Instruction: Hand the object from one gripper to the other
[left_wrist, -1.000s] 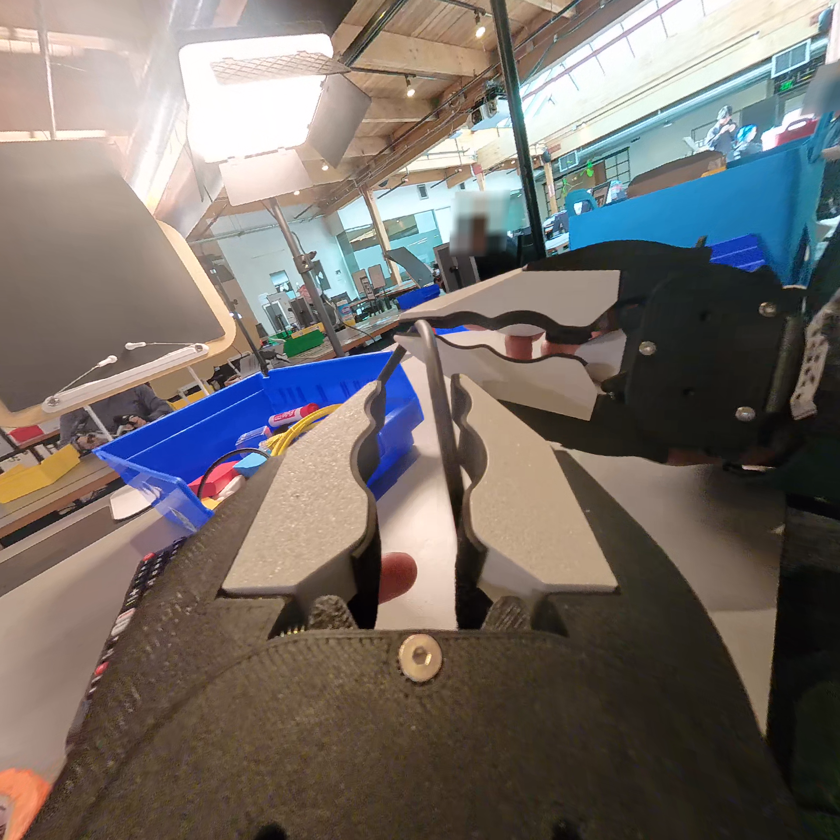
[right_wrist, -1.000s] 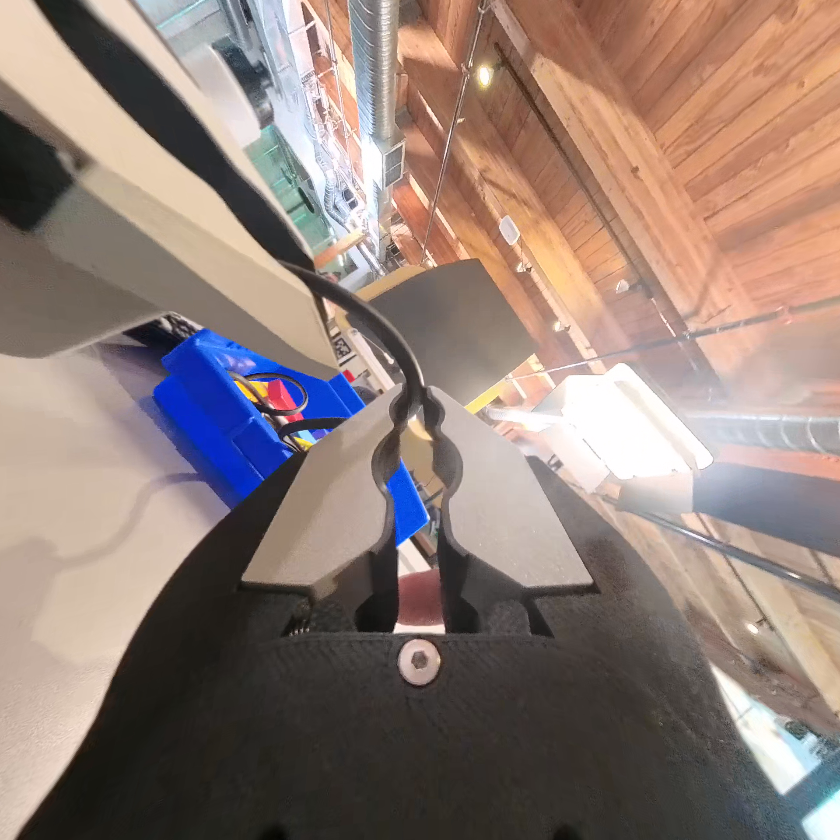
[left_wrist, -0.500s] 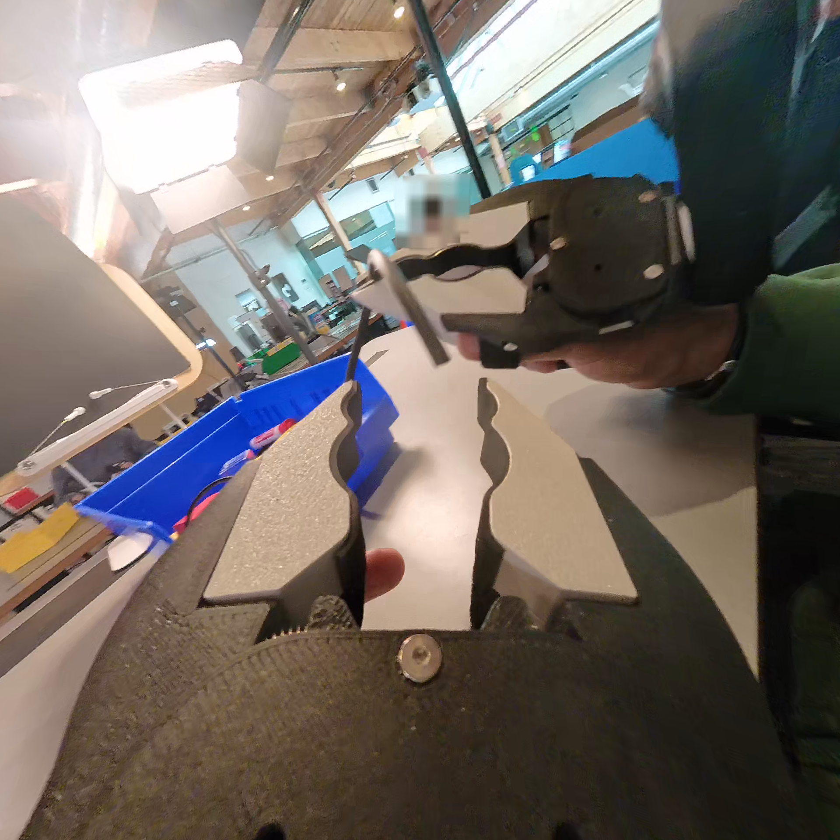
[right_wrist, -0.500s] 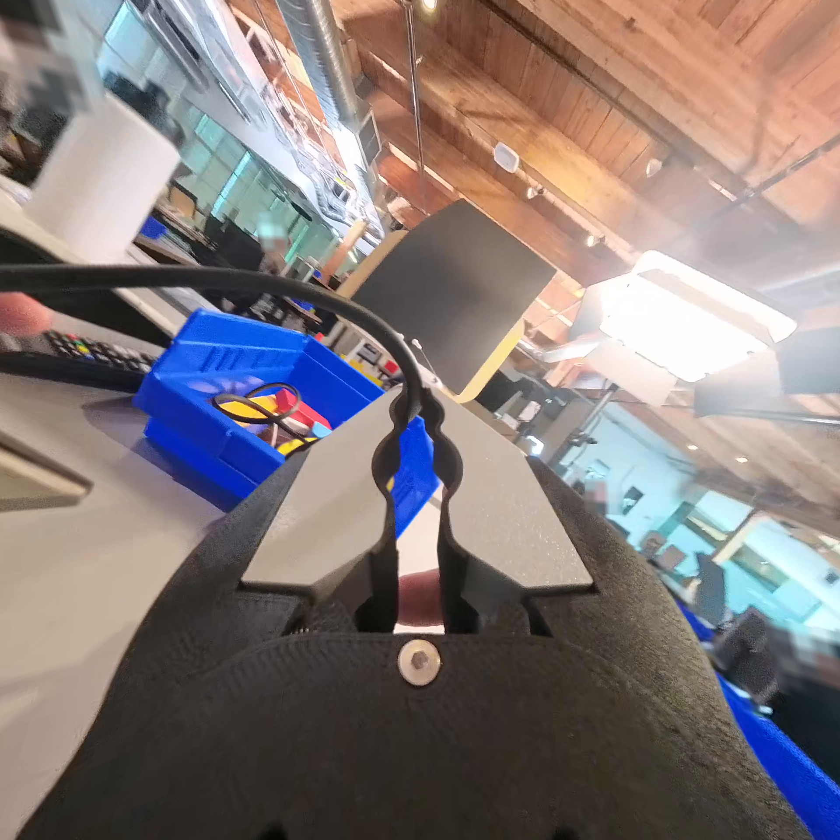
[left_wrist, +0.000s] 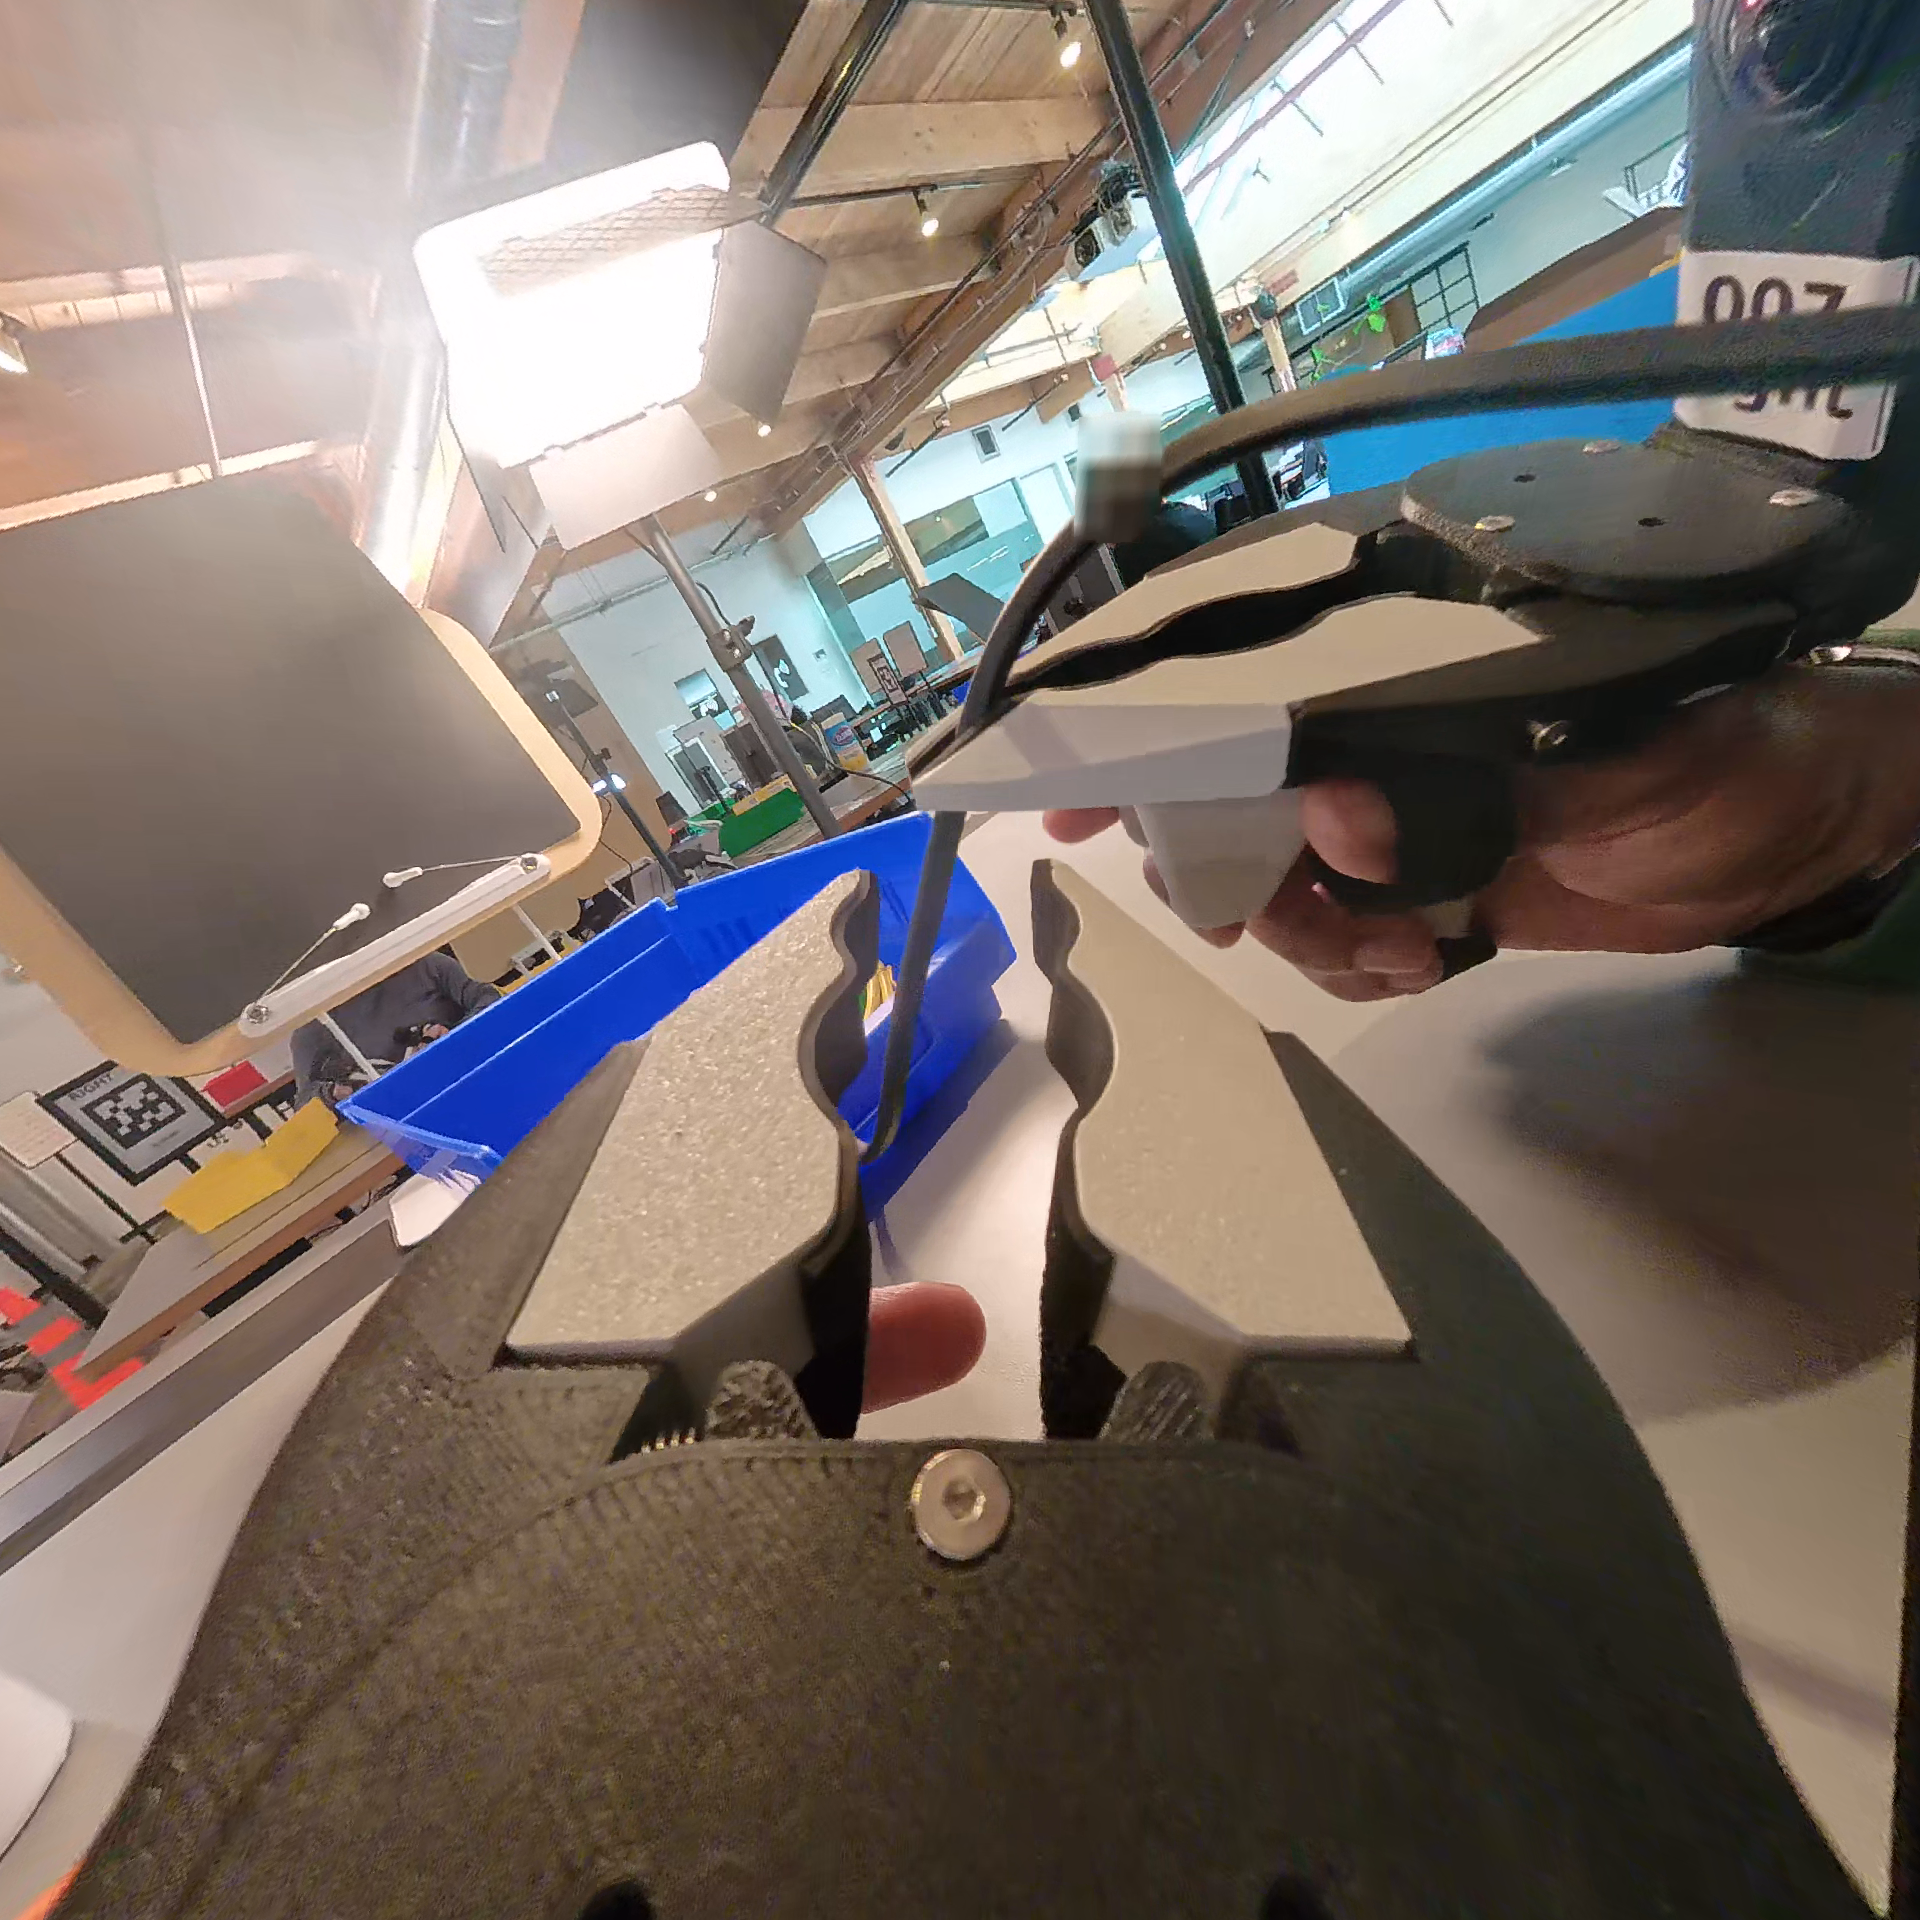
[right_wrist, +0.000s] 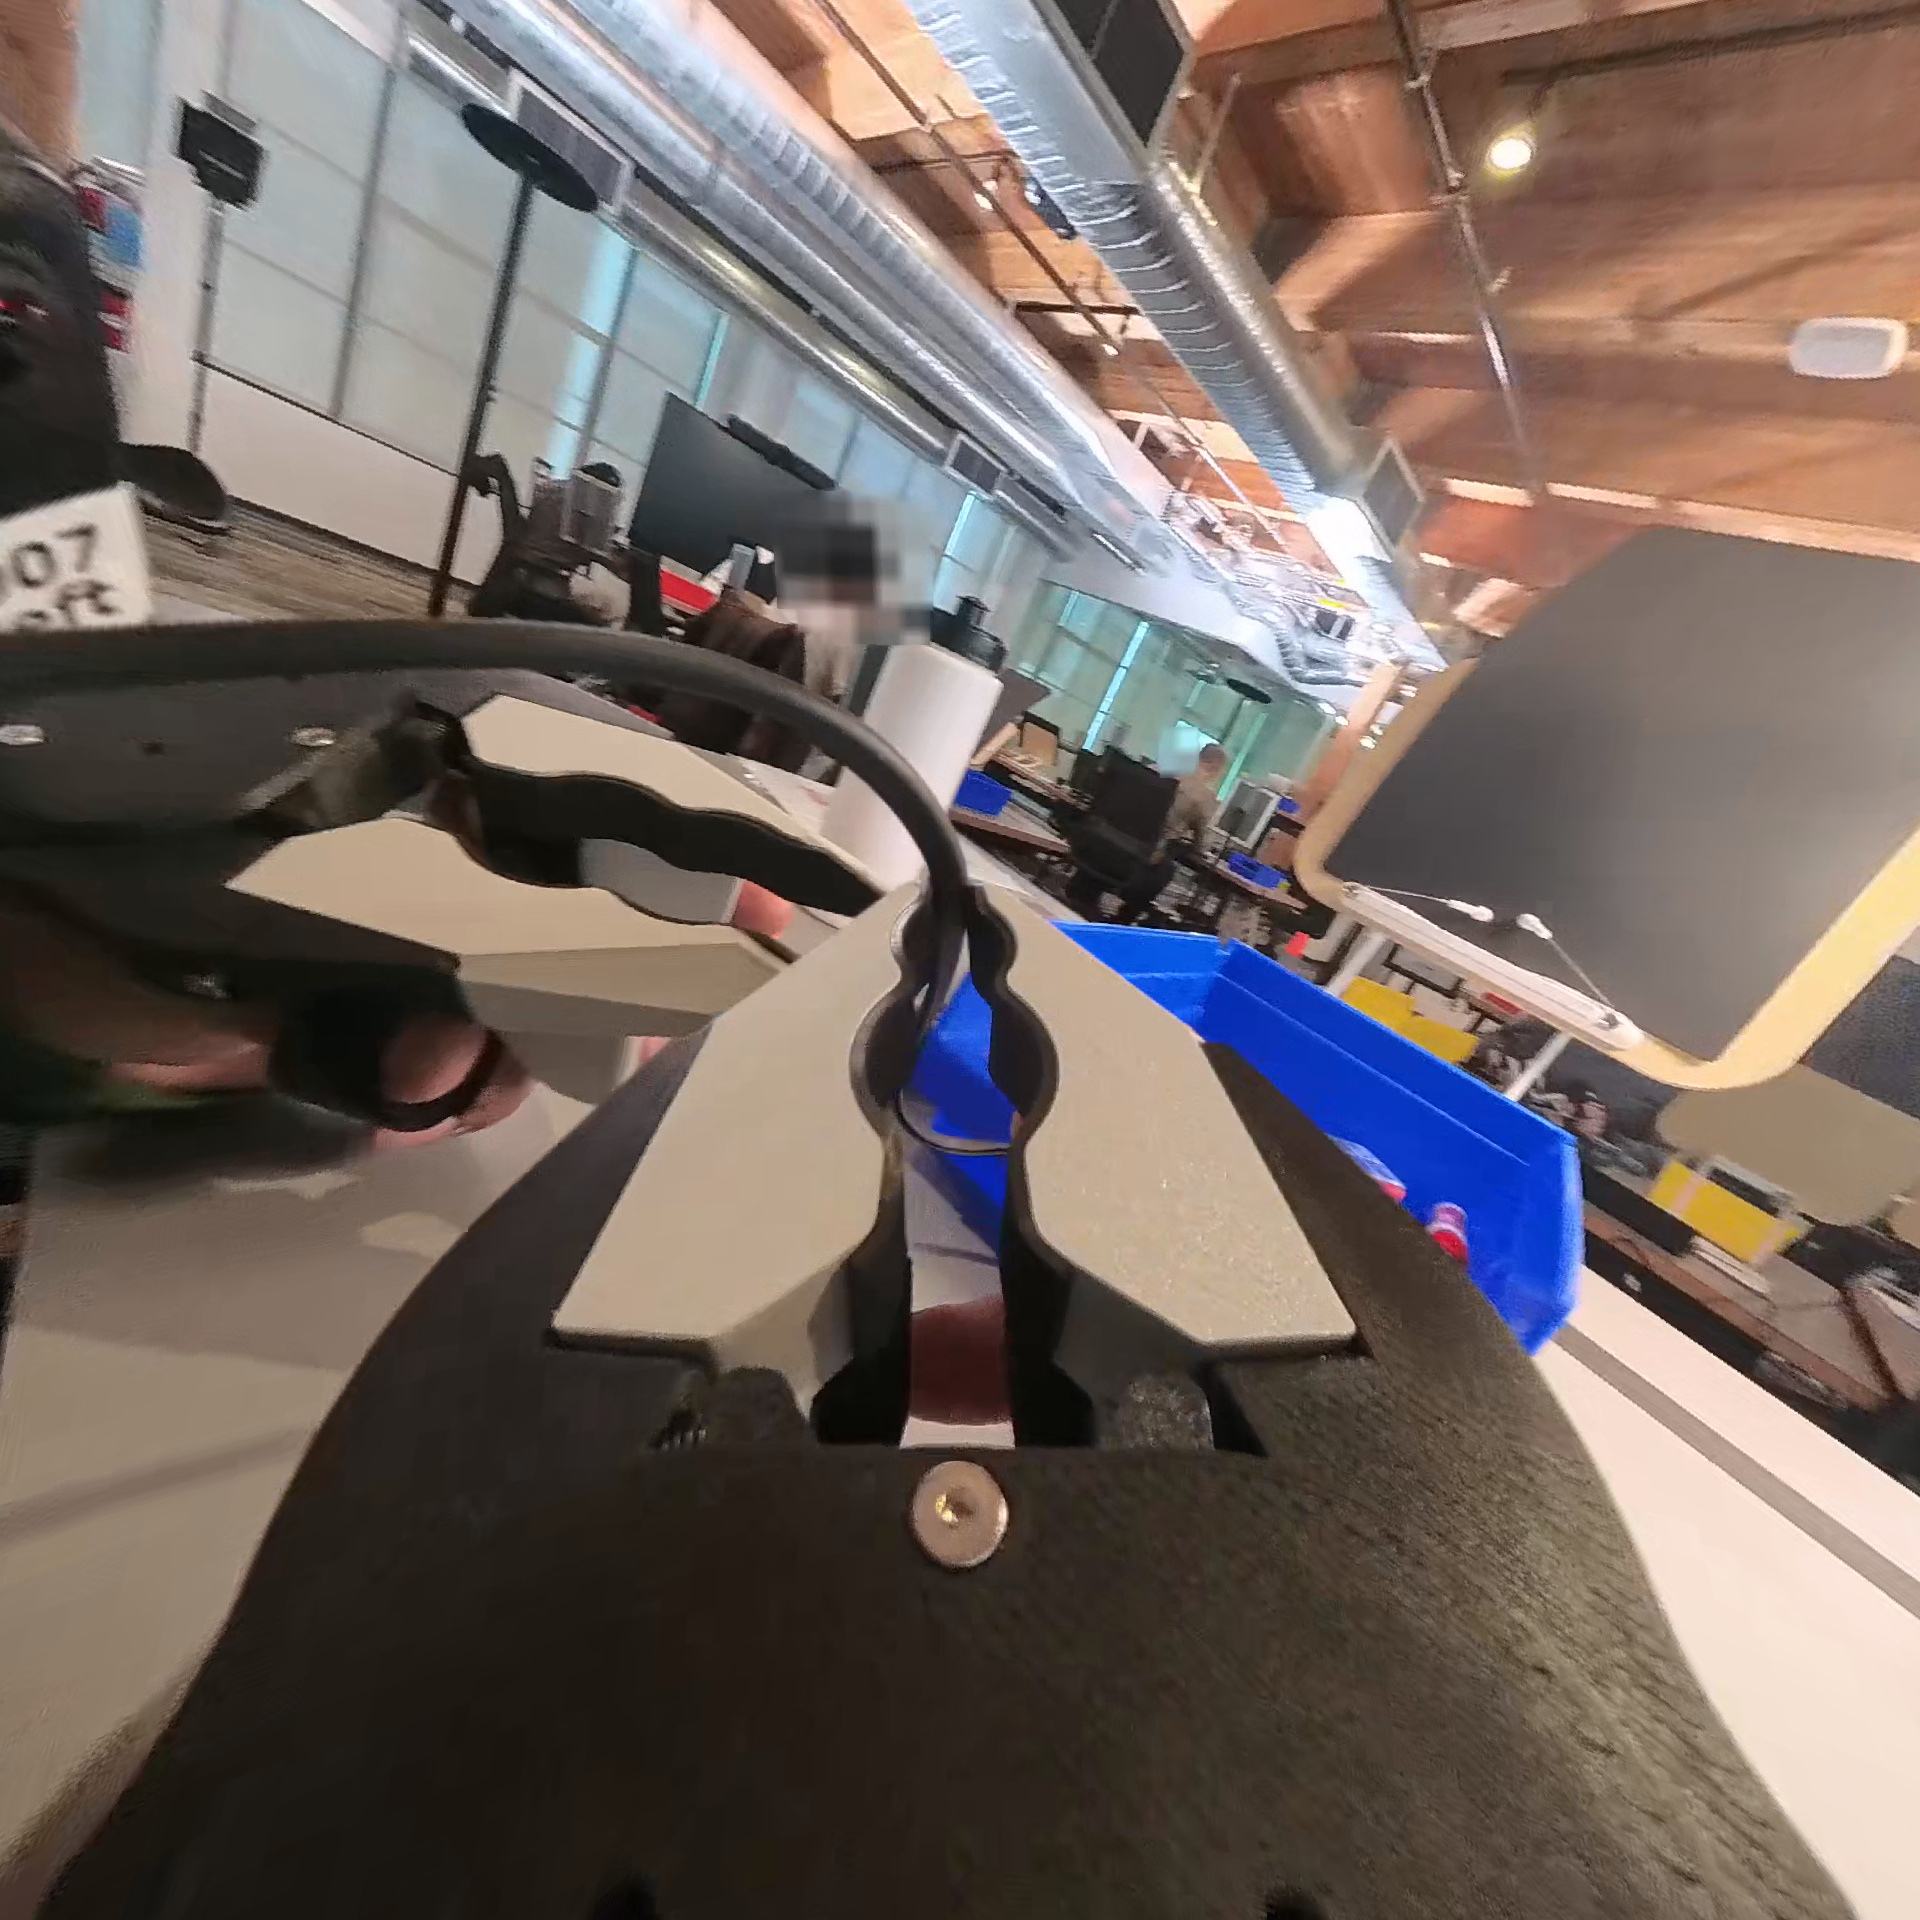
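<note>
- Far left, beyond the grey table (left_wrist: 1558, 1195), we note a blue bin (left_wrist: 582, 1029) with bits of clutter inside — not part of the exchange.
- Left gripper (left_wrist: 951, 904): jaws stand apart, nothing clamped. The free tail of the black cable (left_wrist: 914, 977) hangs down in the gap, close by the left-hand finger; we cannot tell whether it touches.
- Right gripper (left_wrist: 935, 753), up and to the right in the left wrist view, is closed on the cable near its tips; the right wrist view shows the same pinch (right_wrist: 940, 914), with the cable (right_wrist: 727, 675) arching away leftward.
- The cable looks thin, round, matte black and smooth-jacketed.
- Our judgement: light and limp — it bends under its own weight and will swing, perhaps slip, if pinched loosely.
- Best hold, we judge: the straight hanging stretch just below the right gripper's tips, seated in a finger notch.
</note>
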